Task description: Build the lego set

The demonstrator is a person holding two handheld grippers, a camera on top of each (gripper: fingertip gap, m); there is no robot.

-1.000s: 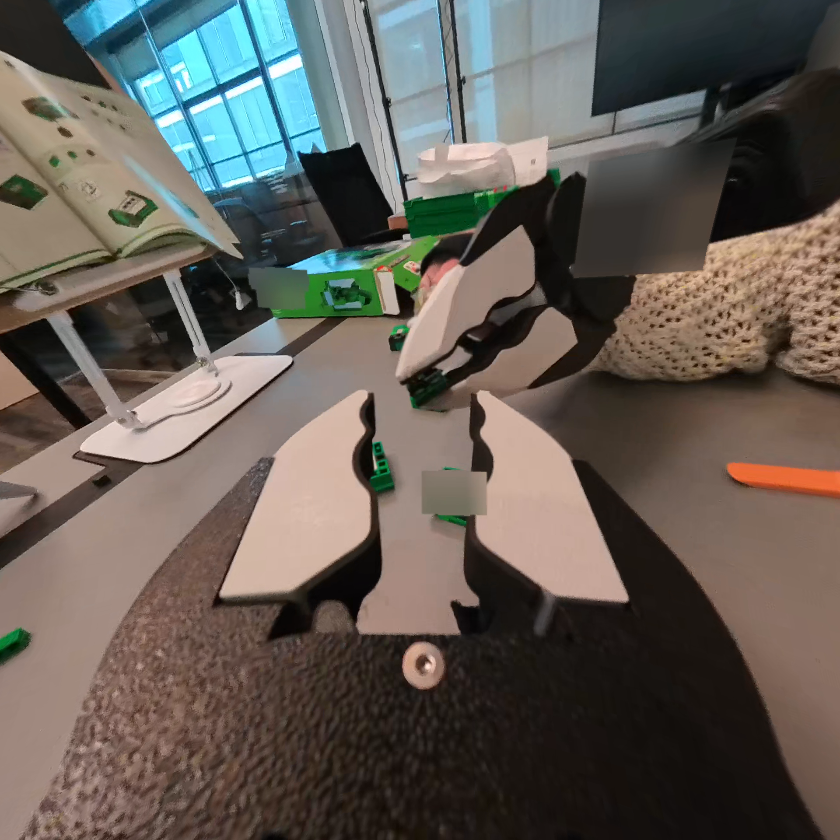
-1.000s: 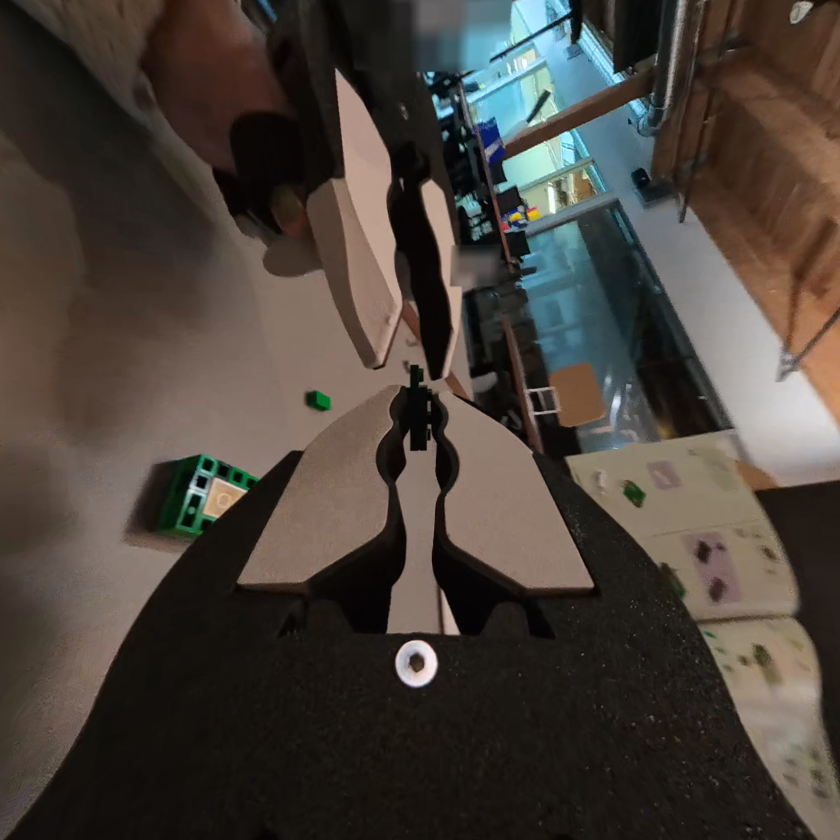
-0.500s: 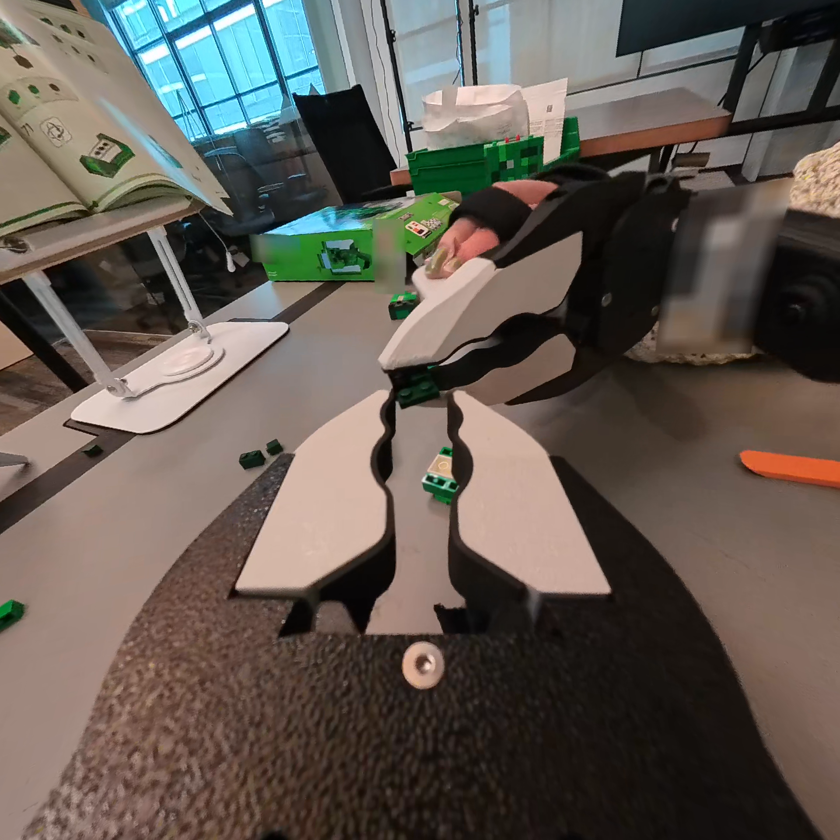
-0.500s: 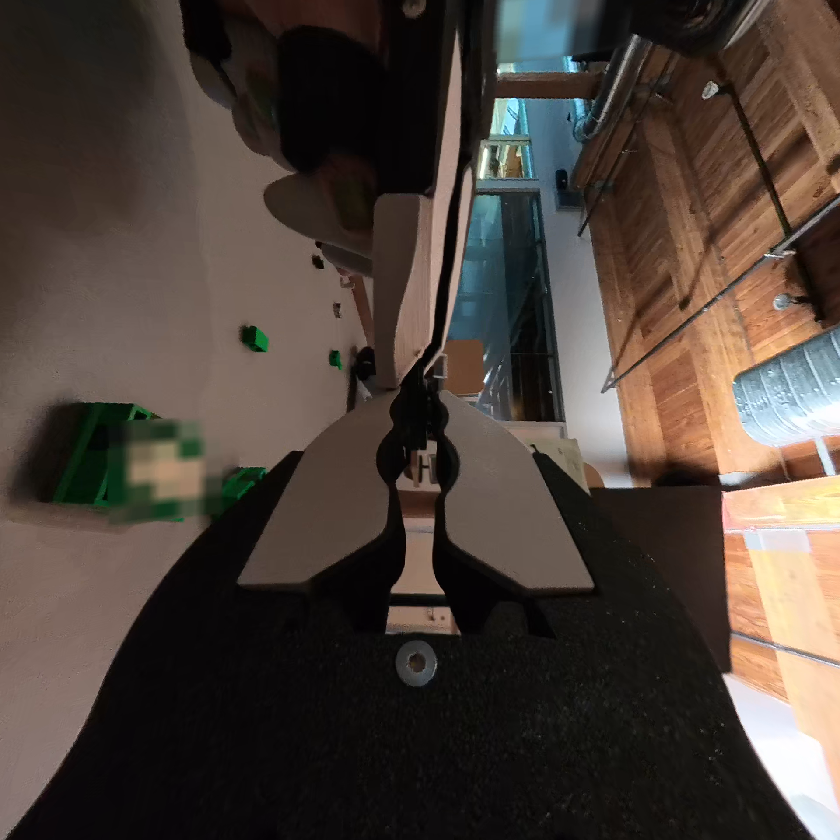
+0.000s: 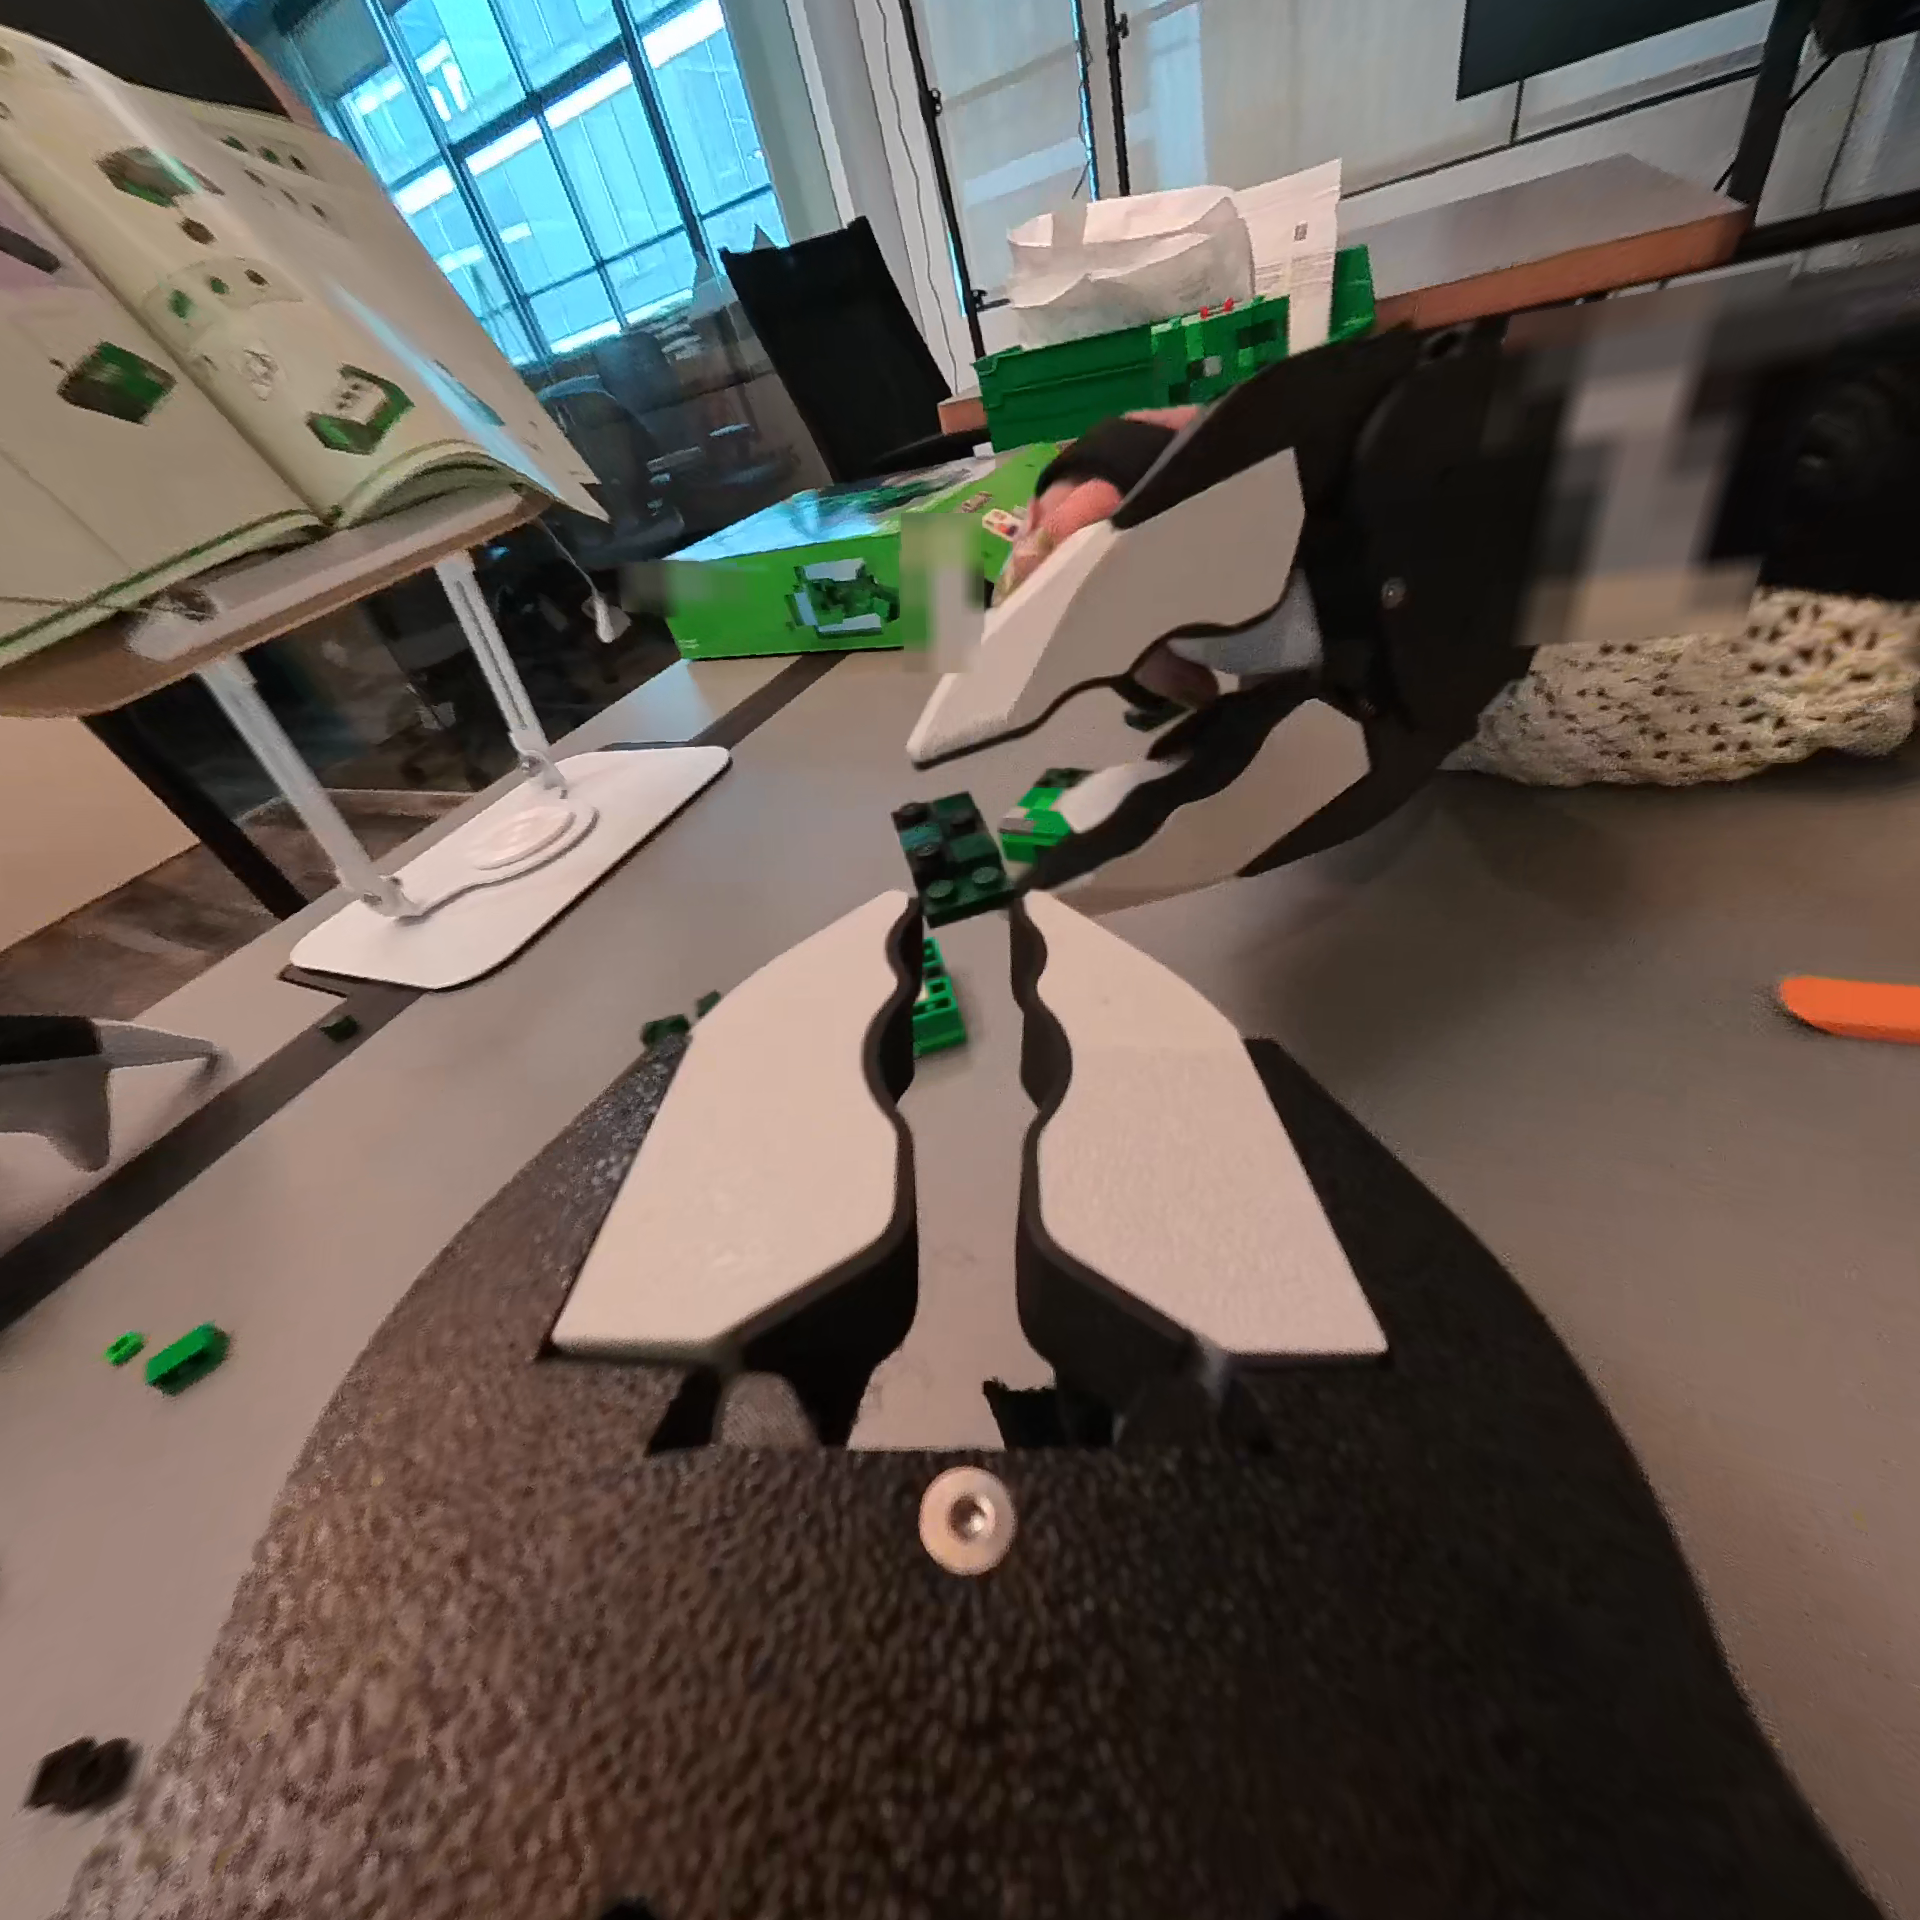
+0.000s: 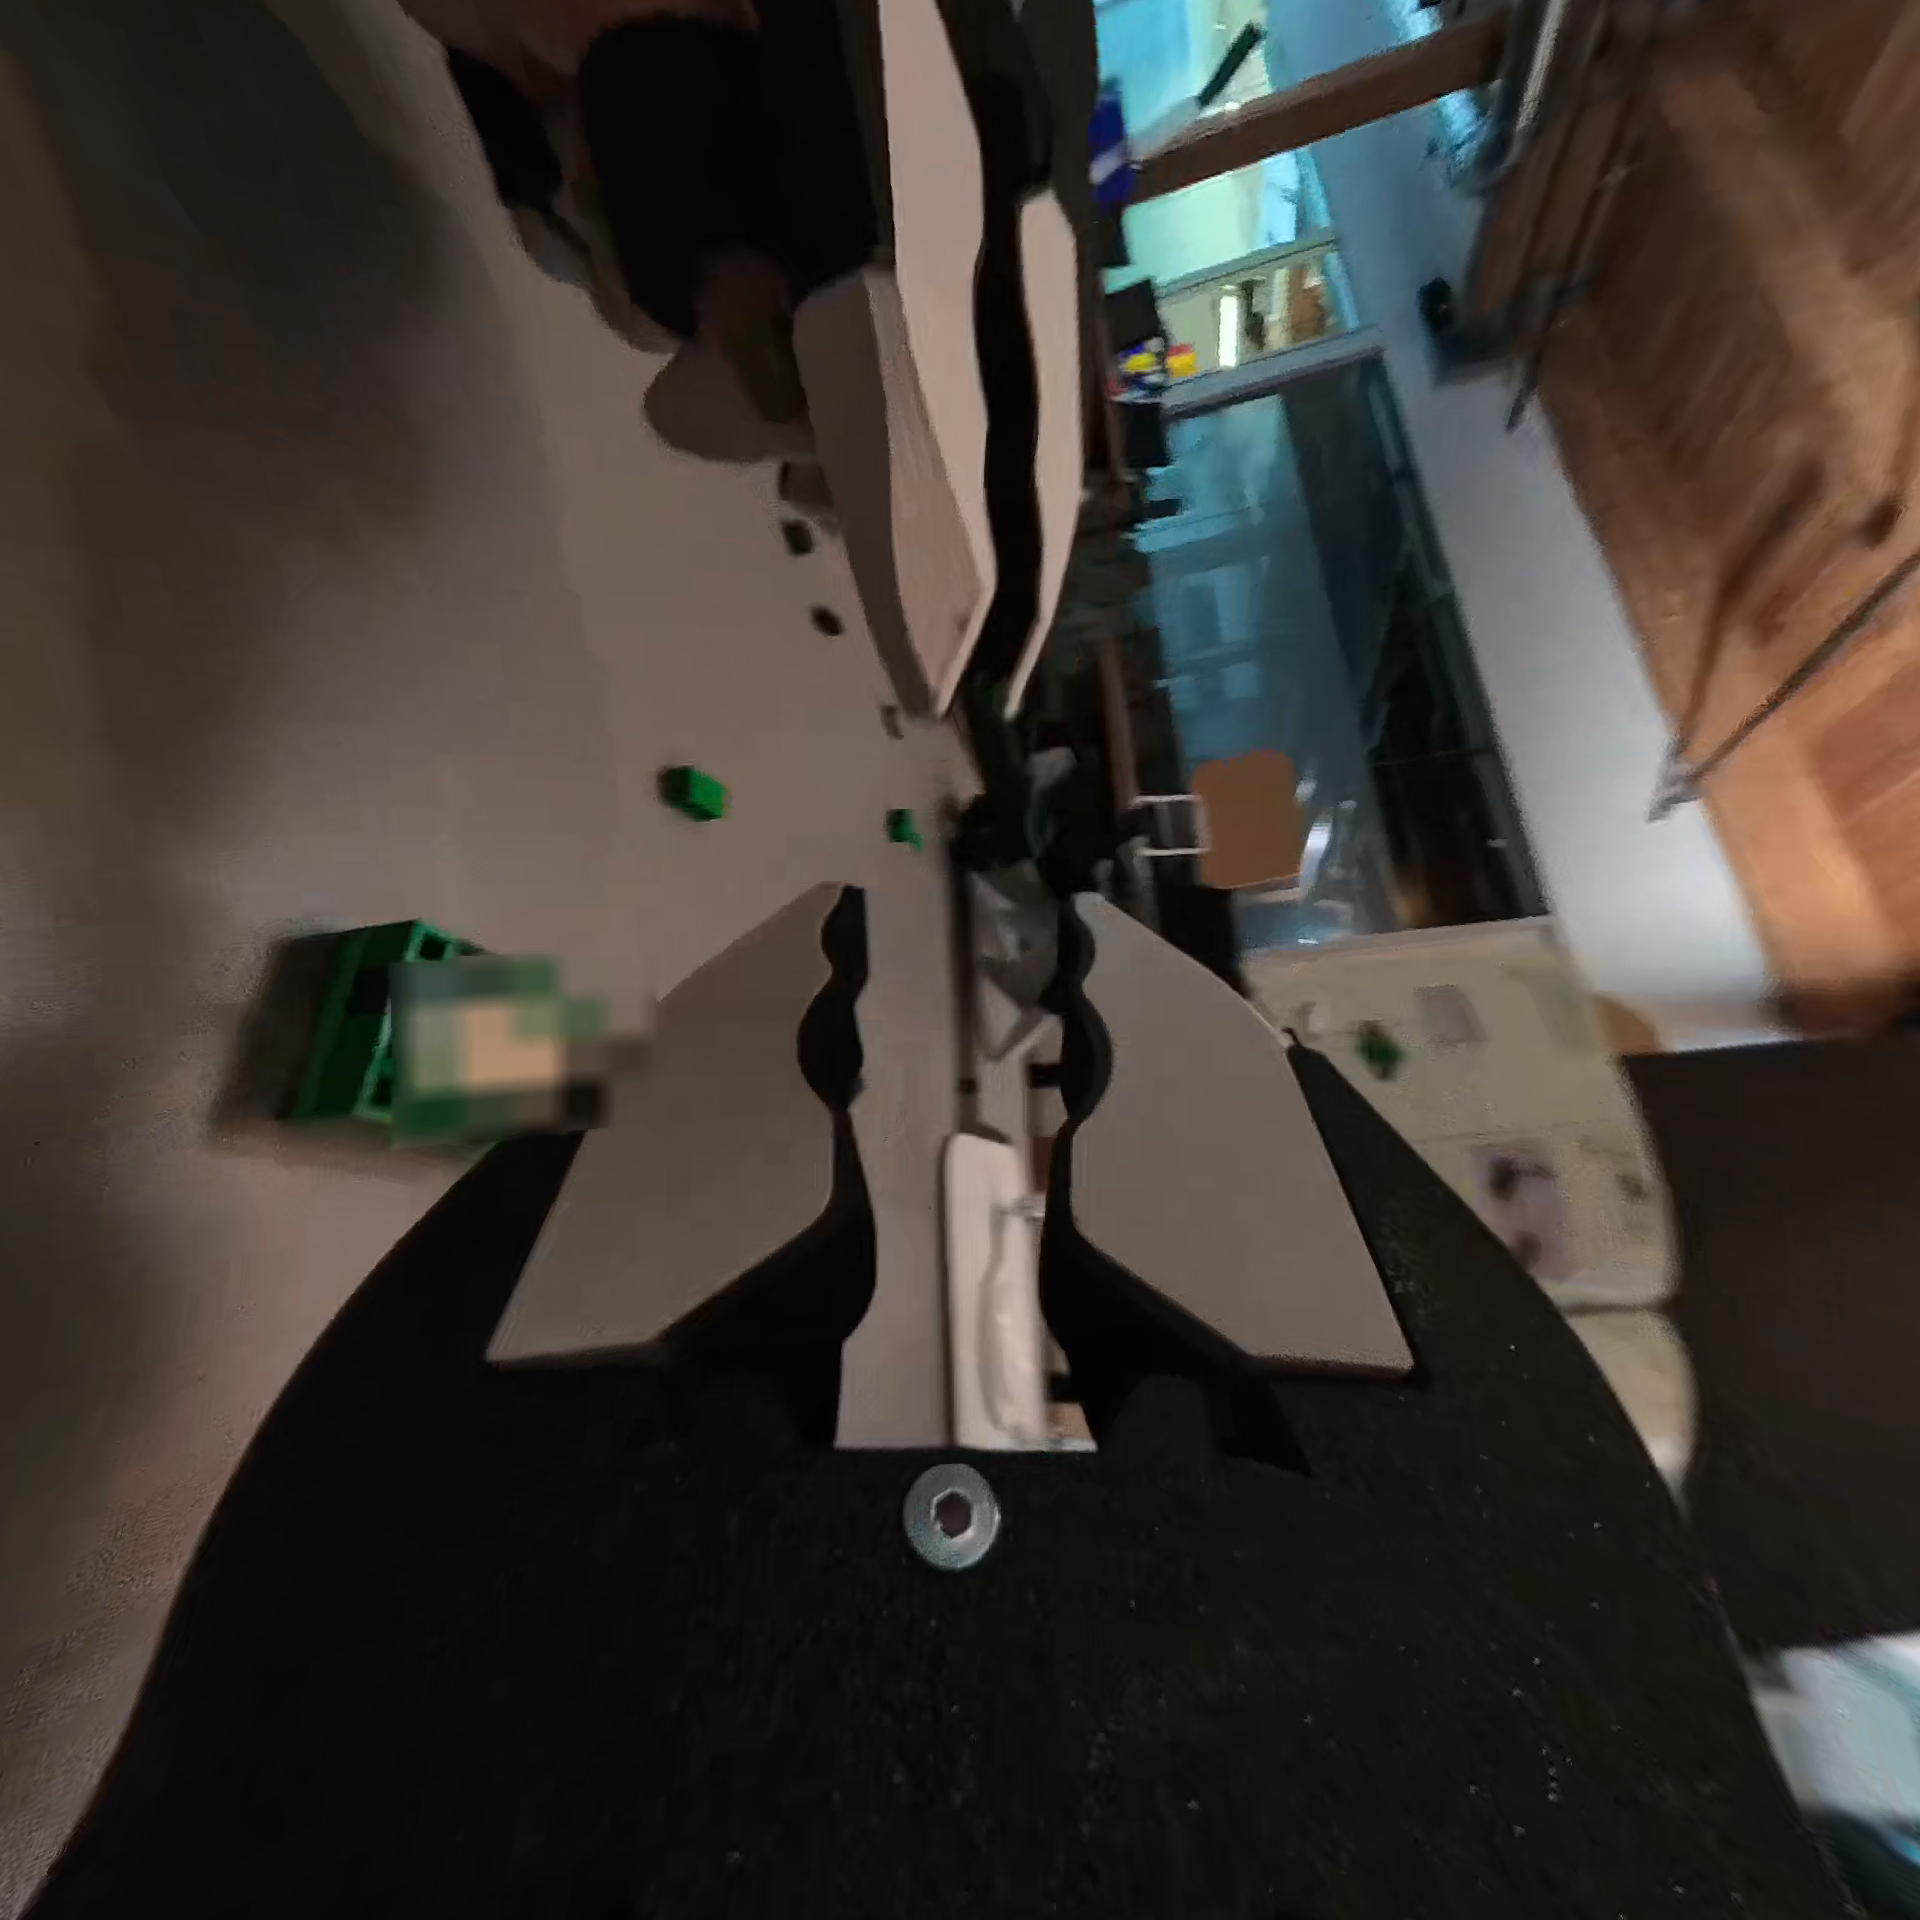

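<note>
My left gripper (image 5: 964,906) is shut on a dark green studded plate (image 5: 951,857) and holds it above the grey table (image 5: 1558,1195). My right gripper (image 5: 982,816) comes in from the right, tipped on its side, with its jaws open around the plate's far end. In the right wrist view my right gripper (image 6: 956,899) is open and empty. Opposite it, the left gripper (image 6: 982,707) pinches the blurred dark plate (image 6: 992,821). A bright green brick assembly (image 5: 938,1008) lies on the table under the left fingers. It also shows in the right wrist view (image 6: 332,1023).
An open instruction booklet (image 5: 208,343) rests on a stand with a white base (image 5: 520,862) at the left. A green box (image 5: 821,592) lies behind. An orange separator tool (image 5: 1849,1013) lies at the right. Small green pieces (image 5: 187,1356) are scattered near the left edge.
The right gripper held the green plate shut and brought it between my left fingers. The left gripper closed on it. The right gripper has now opened and let go.
</note>
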